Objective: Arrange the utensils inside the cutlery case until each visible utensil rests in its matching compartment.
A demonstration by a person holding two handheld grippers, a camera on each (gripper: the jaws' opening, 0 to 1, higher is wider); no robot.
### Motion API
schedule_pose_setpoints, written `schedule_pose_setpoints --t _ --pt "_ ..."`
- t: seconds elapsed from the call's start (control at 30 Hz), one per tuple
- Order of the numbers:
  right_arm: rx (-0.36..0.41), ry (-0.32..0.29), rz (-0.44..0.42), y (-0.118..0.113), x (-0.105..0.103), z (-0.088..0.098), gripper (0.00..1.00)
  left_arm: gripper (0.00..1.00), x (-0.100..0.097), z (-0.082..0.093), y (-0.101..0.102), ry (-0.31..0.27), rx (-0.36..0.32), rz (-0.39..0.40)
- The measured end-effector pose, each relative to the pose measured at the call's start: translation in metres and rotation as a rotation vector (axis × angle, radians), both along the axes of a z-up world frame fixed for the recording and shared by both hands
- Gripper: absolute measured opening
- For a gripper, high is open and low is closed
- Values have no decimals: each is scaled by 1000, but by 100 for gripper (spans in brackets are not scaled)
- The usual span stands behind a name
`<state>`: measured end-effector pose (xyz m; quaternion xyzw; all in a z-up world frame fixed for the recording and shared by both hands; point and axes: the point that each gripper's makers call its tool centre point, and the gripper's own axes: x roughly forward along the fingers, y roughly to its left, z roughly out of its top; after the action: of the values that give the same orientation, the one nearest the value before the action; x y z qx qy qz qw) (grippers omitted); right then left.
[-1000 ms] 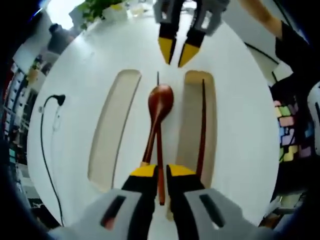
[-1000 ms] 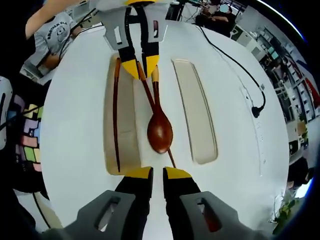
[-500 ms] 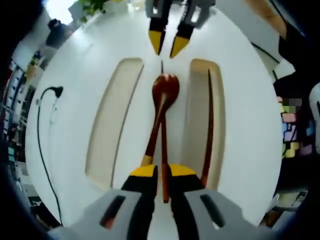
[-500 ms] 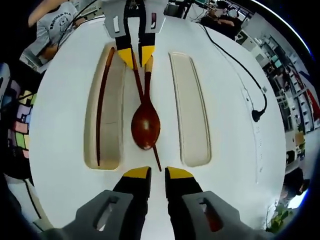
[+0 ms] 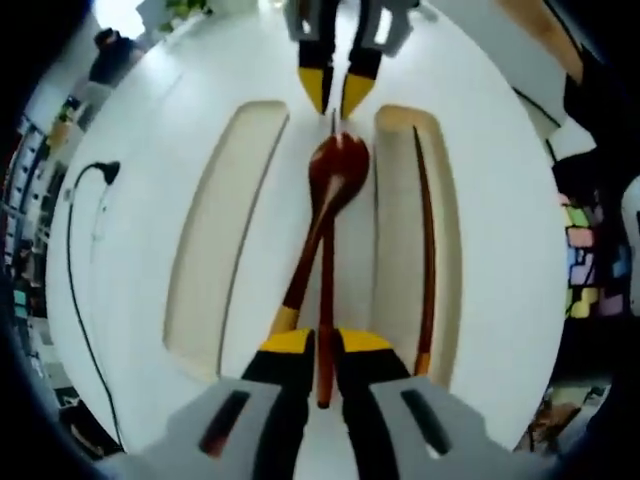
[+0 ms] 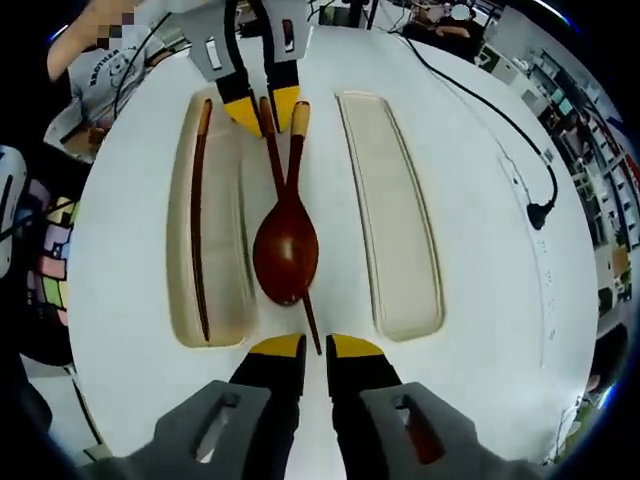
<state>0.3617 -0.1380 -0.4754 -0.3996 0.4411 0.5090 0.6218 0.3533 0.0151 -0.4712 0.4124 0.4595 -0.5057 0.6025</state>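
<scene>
Two long beige compartments lie side by side in the white case. One compartment is empty; the other holds a dark chopstick. On the white ridge between them lies a brown wooden spoon, crossed by a second chopstick. My left gripper is shut on that chopstick's thick end, beside the spoon's handle. My right gripper stands narrowly open at the thin tip, just past the spoon's bowl.
A black cable with a plug lies on the white surface beyond the empty compartment. A person in a grey shirt sits past the table edge. A patchwork of coloured squares lies off the chopstick side.
Both grippers have closed in on the case along its length. The right gripper now sits right at the chopstick's tip near the spoon bowl. The left keeps its hold on the chopstick.
</scene>
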Motion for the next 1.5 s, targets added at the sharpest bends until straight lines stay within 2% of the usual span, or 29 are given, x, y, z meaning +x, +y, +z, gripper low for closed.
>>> schedule_pose_setpoints --t 0.2,0.27,0.33,0.4,0.5,0.53,0.6,0.63,0.7,0.73,0.83,0.97,1.03,1.1,1.17,1.33,1.5 --pt "-27 7 29 1 1 0 5 7 5 -1 0 45 -14 17" --pt "-7 6 46 -1 3 0 5 7 5 -1 1 55 -34 17" --pt "24 -20 93 0 4 0 5 7 4 -1 1 57 -49 17" --pt "54 -39 78 -1 3 1 5 7 4 -1 1 58 -61 15" --pt "111 -59 -32 0 5 1 1 7 4 -1 0 64 -73 47" --pt "132 -82 -36 0 6 2 1 7 4 -1 0 59 -70 55" --pt "136 -133 -5 0 4 3 0 6 3 0 -1 -48 -40 -78" --pt "132 -131 9 -1 2 2 0 6 1 -1 -2 -74 -40 -68" --pt "133 -87 -54 -1 3 2 0 6 1 -1 -1 -42 -63 -14" --pt "129 -65 -76 -1 4 2 0 6 2 -1 -1 7 -89 26" --pt "121 -72 -58 -1 6 2 0 6 4 0 0 59 -126 49" --pt "163 -88 -65 -1 2 2 0 5 3 1 -1 98 -191 80" --pt "185 -76 -76 1 1 2 0 6 2 1 -1 126 -212 102" --pt "245 -17 -119 3 -2 3 0 6 1 0 -1 129 -214 82" --pt "267 7 -119 -1 -3 3 0 6 -1 1 -4 140 -225 75" --pt "249 -15 -96 -8 -1 4 0 5 2 9 -14 152 -259 71" --pt "256 -25 -129 -15 9 13 0 5 10 25 -21 133 -294 75"
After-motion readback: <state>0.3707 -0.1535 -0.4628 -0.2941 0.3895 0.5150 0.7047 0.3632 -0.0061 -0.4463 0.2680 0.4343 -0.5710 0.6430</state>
